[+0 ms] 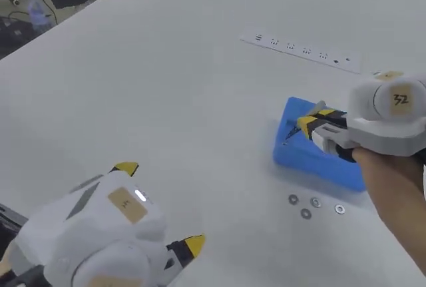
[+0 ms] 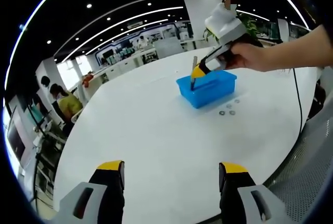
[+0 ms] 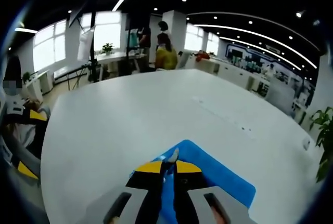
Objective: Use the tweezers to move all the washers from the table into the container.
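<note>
**Current condition.** The right tool (image 1: 314, 120) is clamped on the tweezers (image 1: 290, 133), with both jaws pressed against the tweezer body. The tips point down into the blue container (image 1: 299, 162). Whether the tips carry a washer cannot be told. Four washers (image 1: 315, 202) lie loose on the worktop (image 1: 166, 87), just beside the container wall that faces the near edge. The left tool (image 1: 160, 206) hovers well apart, toward the near-left corner, with its jaws spread and nothing between them.

**Hazards.**
- Tweezer slip: the tweezers are a thin, smooth body held between two jaws. Side load at the tips may rotate them in the grip and spoil the aim.
- Failed pick: the washers are flat and lie flush on the worktop. A steep approach will probably skate the tips over the rim and flick the washer away.
- Scatter: the washers lie close together, so a miss on one may knock its neighbours toward the worktop edge.
- Container shift: nothing braces the container, and contact from the tweezers or the right tool could push it.
</note>
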A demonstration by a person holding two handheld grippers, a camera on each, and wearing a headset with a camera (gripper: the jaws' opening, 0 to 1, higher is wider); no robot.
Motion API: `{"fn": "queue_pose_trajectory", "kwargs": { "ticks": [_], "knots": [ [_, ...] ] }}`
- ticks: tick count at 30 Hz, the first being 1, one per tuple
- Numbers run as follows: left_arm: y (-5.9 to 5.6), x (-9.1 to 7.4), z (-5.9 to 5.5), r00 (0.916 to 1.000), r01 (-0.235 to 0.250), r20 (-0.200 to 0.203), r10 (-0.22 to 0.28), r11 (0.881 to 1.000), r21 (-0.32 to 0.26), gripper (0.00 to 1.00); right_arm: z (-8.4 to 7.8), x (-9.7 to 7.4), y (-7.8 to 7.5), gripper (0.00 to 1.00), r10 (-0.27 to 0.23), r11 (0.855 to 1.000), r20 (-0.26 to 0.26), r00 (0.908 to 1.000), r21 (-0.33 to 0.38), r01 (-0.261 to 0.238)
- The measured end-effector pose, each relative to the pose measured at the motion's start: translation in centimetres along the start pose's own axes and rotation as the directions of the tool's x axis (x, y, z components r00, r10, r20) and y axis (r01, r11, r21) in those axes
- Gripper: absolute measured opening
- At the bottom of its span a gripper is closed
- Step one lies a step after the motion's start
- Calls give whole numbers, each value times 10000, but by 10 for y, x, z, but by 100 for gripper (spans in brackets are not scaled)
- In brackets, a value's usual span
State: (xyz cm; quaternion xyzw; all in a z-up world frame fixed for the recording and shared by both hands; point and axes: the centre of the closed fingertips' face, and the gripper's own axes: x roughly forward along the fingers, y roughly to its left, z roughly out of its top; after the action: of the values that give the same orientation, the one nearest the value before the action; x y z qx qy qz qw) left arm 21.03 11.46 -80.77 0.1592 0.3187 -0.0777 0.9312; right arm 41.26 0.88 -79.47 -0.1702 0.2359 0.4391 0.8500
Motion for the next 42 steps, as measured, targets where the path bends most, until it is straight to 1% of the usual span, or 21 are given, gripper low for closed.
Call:
{"fn": "queue_pose_trajectory", "kwargs": {
  "ticks": [3, 10, 16, 22, 26, 30, 42],
  "knots": [
    [0, 0, 1, 10000, 9, 39, -9, 10000, -28, 76, 4, -5, 3, 2, -8, 10000, 101, 9999, 85, 7],
    [-2, -1, 2, 10000, 43, 28, -43, 10000, 21, 75, 11, -17, 13, 2, 56, 10000, 245, 9997, -57, -55],
    [1, -3, 4, 9999, -61, 119, 61, 10000, -66, 74, 20, -29, 17, 2, 40, 9999, 532, 9986, -121, -33],
    [0, -4, 5, 9999, -53, 145, 52, 10000, 72, 72, 33, -42, 19, 2, -51, 10000, 887, 9960, -55, 56],
    [0, -4, 5, 9999, -33, 160, 31, 10000, 83, 72, 37, -49, 21, 2, -91, 9998, 992, 9950, -158, 108],
    [-1, -4, 5, 9999, -24, 144, 22, 9999, 126, 71, 39, -53, 23, 2, -149, 9993, 1013, 9947, -318, 182],
    [-1, -4, 5, 9999, -36, 108, 35, 9999, 156, 69, 48, -62, 21, 2, -311, 9989, 1271, 9914, -302, 352]
  ]
}}
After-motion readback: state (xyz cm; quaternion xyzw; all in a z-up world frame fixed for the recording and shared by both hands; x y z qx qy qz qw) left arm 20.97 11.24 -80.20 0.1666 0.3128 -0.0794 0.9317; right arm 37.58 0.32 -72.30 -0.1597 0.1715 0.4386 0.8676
